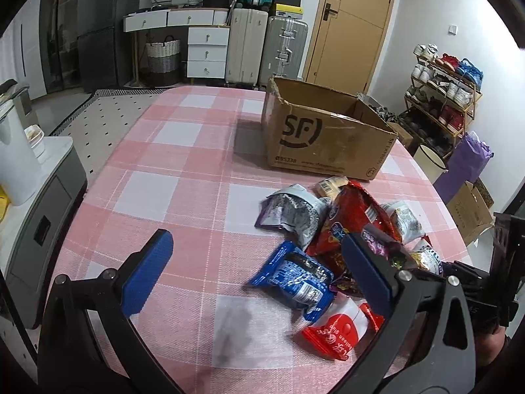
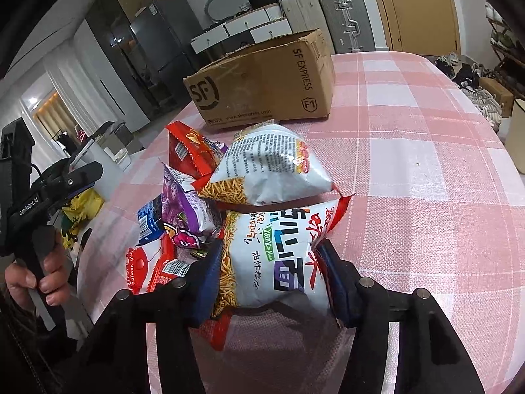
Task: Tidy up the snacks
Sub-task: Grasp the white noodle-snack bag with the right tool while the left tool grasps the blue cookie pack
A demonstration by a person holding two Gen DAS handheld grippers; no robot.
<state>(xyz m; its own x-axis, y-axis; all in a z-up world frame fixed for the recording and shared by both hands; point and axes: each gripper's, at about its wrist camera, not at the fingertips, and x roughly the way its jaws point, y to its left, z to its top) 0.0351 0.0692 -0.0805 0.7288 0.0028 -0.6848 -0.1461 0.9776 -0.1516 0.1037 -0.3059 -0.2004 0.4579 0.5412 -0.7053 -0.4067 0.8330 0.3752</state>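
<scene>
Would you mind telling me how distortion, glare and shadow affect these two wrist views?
Left wrist view: fisheye bends the table edge and door; the cardboard box casts a soft shadow leftward, and the silver packet glints. Right wrist view: dark vignette corners, glare on the noodle bag gripped by the right gripper; text stays sharp.

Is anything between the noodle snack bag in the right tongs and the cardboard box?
Yes. A second white noodle bag lies on the tablecloth directly between the gripped noodle snack bag, held by the right tongs, and the cardboard box. Lifting over it looks feasible, since the box top is open.
</scene>
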